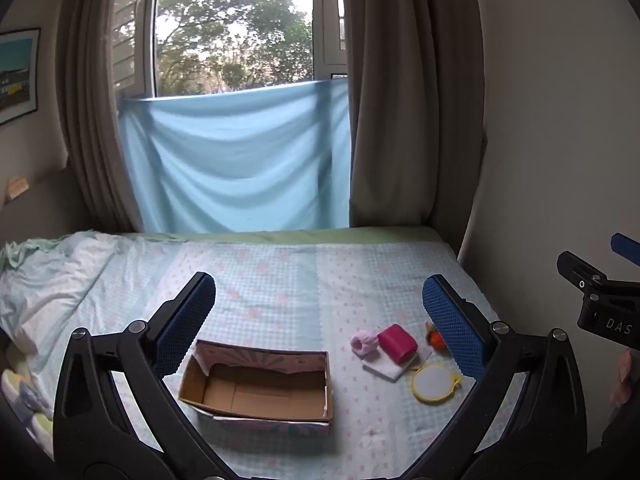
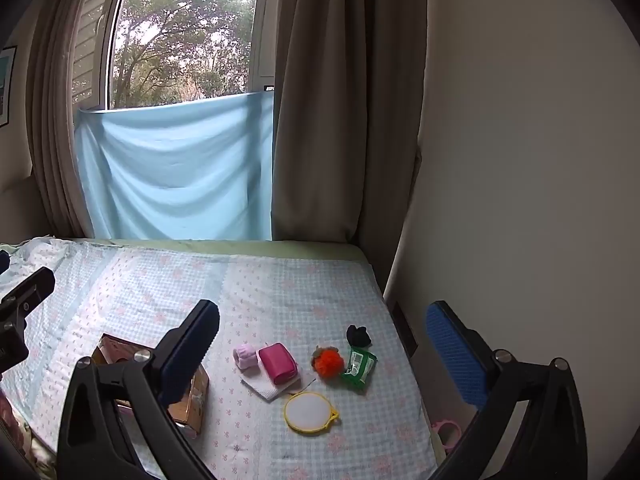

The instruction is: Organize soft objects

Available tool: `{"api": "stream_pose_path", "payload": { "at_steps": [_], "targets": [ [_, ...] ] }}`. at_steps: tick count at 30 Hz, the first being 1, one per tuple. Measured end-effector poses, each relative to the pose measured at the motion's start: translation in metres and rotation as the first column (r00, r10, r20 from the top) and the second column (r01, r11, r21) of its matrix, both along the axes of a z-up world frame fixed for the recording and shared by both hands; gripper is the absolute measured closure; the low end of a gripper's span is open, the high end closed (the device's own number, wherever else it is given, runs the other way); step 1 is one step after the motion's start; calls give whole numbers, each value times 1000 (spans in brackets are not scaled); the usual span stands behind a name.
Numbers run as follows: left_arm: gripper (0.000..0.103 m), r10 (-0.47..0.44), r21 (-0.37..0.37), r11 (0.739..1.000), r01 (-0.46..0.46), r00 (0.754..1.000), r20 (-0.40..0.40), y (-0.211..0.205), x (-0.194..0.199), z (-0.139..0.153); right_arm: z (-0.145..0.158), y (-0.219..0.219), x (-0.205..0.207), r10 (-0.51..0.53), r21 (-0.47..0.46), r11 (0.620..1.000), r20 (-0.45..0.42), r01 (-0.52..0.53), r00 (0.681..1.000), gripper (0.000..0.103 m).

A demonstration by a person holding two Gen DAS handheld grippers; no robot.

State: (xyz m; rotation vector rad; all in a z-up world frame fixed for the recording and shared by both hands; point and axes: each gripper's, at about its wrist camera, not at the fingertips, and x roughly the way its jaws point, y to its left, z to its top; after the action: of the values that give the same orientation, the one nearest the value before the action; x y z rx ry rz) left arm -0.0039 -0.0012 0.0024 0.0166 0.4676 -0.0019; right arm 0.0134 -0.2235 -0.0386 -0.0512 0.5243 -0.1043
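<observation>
An empty open cardboard box (image 1: 256, 388) sits on the bed (image 1: 280, 280); it also shows in the right wrist view (image 2: 192, 396). To its right lie a pale pink soft roll (image 2: 245, 355), a magenta pouch (image 2: 278, 363) on a white cloth (image 2: 268, 390), an orange fluffy pompom (image 2: 328, 362), a black soft item (image 2: 358, 336), a green packet (image 2: 359, 366) and a yellow-rimmed round mirror (image 2: 309, 412). My left gripper (image 1: 320, 320) is open and empty above the box. My right gripper (image 2: 322, 344) is open and empty above the items.
A wall (image 2: 520, 160) and a gap run along the bed's right edge. Brown curtains (image 2: 320, 120) and a blue cloth (image 2: 176, 168) hang at the window behind. Rumpled bedding (image 1: 48, 280) lies at the left. A pink ring object (image 2: 448, 430) lies in the gap.
</observation>
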Motion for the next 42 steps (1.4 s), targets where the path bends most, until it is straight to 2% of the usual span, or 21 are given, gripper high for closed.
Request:
{"api": "stream_pose_path", "payload": {
  "at_steps": [12, 42],
  "targets": [
    [0, -12, -39, 999, 11, 1000, -12, 4, 1, -1, 1, 6, -1, 6, -8, 1000, -3, -6, 1000, 0],
    [0, -26, -19, 999, 26, 1000, -12, 6, 10, -3, 5, 9, 2, 3, 0, 1000, -3, -3, 1000, 0]
  ]
}}
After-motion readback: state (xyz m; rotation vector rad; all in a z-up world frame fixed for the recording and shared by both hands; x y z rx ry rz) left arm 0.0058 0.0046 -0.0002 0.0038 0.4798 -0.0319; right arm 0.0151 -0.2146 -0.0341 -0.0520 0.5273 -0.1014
